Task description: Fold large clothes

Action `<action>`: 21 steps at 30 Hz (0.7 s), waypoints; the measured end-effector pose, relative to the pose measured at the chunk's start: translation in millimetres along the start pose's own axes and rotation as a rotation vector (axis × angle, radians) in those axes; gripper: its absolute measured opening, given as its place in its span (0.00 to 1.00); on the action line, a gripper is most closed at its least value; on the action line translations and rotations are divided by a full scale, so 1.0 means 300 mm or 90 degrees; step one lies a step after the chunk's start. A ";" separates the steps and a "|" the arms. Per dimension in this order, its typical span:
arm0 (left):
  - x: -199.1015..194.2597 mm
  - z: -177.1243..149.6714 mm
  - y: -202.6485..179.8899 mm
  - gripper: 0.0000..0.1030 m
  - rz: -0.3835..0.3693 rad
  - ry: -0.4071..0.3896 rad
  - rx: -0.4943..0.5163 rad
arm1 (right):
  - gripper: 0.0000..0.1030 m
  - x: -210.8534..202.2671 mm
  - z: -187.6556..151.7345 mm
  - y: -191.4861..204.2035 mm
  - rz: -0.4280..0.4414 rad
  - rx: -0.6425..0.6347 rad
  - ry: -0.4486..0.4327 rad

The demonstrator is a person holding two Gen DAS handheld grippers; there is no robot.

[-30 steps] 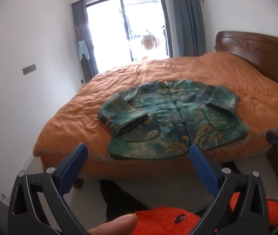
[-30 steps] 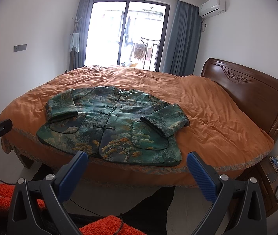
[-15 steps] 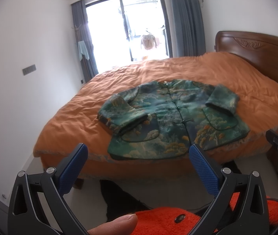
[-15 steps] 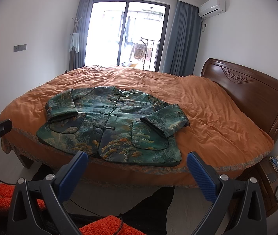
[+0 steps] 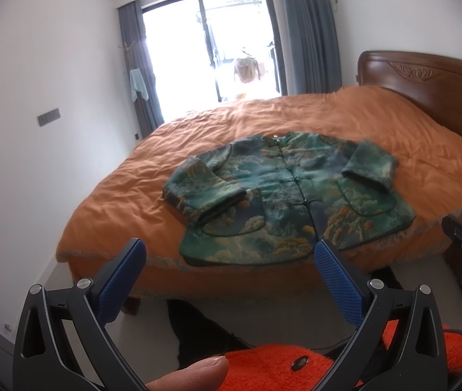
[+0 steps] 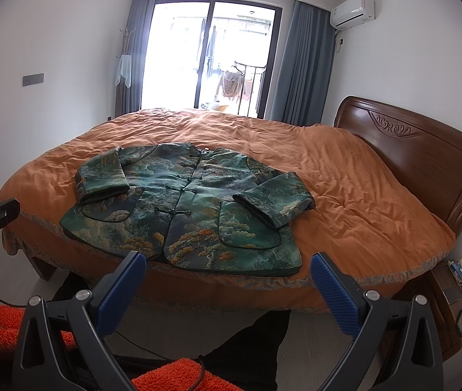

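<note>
A green patterned jacket (image 5: 289, 202) lies flat, front up and buttoned, near the front edge of an orange bed (image 5: 393, 130). Both sleeves are folded in over the chest. It also shows in the right wrist view (image 6: 185, 208). My left gripper (image 5: 229, 260) is open and empty, held above the floor in front of the bed. My right gripper (image 6: 227, 270) is open and empty too, also short of the bed edge. Neither touches the jacket.
A dark wooden headboard (image 6: 426, 150) stands at the right, with a nightstand (image 6: 455, 296) below it. A glass balcony door (image 6: 204, 58) is behind the bed. Orange fluffy sleeves (image 5: 279, 368) and dark trousers (image 6: 257, 335) are below the grippers.
The left wrist view has shifted very slightly. The jacket and the right gripper have not moved.
</note>
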State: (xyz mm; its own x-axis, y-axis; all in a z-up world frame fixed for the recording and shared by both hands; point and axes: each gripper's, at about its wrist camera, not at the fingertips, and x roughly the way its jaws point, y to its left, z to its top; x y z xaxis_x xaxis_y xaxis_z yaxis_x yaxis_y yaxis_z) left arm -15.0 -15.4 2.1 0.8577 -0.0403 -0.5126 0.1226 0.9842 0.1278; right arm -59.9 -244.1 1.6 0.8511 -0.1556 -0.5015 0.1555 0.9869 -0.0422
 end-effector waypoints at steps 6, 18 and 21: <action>0.001 -0.001 0.001 1.00 0.002 -0.003 0.003 | 1.00 0.000 0.000 0.000 0.000 0.001 0.000; 0.000 -0.002 -0.003 1.00 0.002 -0.002 0.003 | 1.00 0.000 0.000 0.000 0.000 0.000 0.000; 0.000 -0.002 -0.004 1.00 0.003 -0.002 0.003 | 1.00 0.001 0.001 0.000 0.000 -0.001 0.000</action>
State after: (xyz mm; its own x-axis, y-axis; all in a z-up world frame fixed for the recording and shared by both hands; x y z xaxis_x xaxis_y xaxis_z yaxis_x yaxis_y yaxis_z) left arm -15.4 -16.5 1.3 0.8597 -0.0363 -0.5096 0.1212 0.9835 0.1344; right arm -59.7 -244.1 1.6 0.8512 -0.1558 -0.5012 0.1550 0.9870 -0.0437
